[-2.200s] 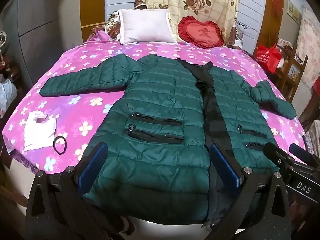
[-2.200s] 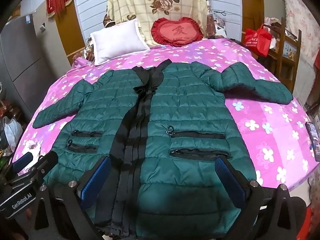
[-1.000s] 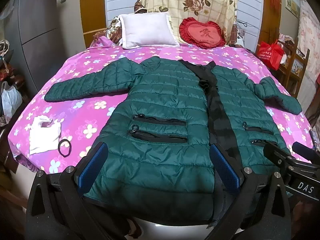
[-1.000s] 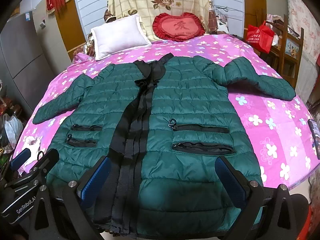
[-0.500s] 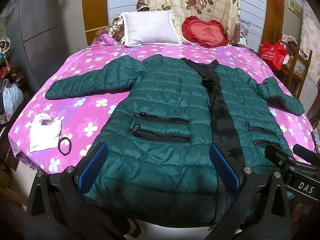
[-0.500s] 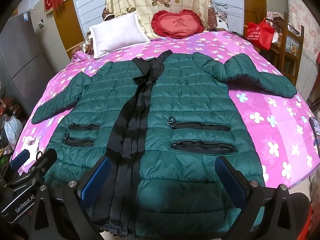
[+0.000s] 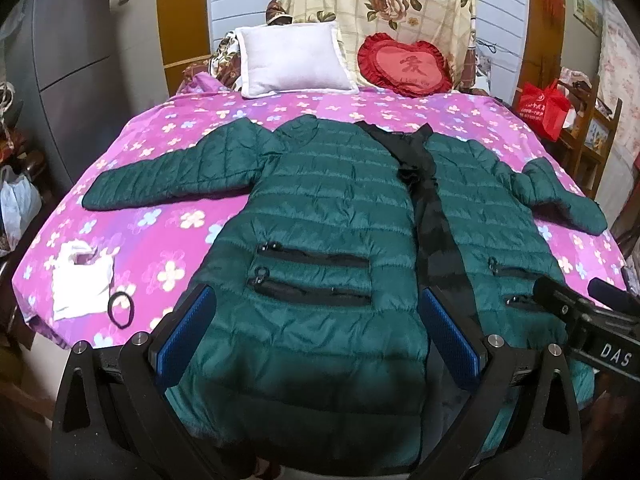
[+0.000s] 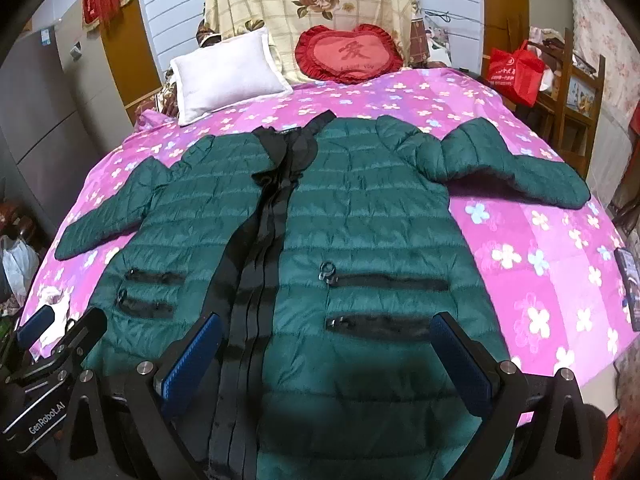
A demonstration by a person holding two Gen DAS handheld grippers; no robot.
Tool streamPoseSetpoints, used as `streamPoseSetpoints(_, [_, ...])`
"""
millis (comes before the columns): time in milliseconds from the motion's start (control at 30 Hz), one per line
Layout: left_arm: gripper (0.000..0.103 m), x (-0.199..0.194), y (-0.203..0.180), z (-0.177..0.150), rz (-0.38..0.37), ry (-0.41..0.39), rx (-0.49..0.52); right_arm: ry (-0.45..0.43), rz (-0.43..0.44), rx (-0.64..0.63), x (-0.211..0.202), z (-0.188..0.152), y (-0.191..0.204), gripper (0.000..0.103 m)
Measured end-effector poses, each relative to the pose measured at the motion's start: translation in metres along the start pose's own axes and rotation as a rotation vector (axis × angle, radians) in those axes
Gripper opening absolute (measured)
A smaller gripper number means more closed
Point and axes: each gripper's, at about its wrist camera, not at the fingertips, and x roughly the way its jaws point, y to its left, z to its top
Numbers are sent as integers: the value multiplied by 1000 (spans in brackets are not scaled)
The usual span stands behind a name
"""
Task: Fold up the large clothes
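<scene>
Both cameras had risen slightly over the near hem, left gripper [image 7: 316, 340] and right gripper [image 8: 328, 356] spread wide, grasping nothing, green puffer jacket [image 7: 332, 232] flat on bed [image 7: 160, 216], seemingly ready for folding.

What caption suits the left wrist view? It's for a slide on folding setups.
Open left gripper poised at the hem of a green puffer jacket spread flat, sleeves out, on a pink floral bedspread.

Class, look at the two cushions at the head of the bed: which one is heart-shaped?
The red frilled cushion; the white pillow beside it is plain and rectangular.
</scene>
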Motion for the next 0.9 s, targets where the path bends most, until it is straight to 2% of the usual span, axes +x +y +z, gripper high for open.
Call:
streamPoseSetpoints(300, [102,22,5,25,-1,16,-26,-17,-9,15,10,27,-3,103])
streamPoseSetpoints(900, [102,65,9,55,4,51,-44,11,-19,32,53,55,-4,103])
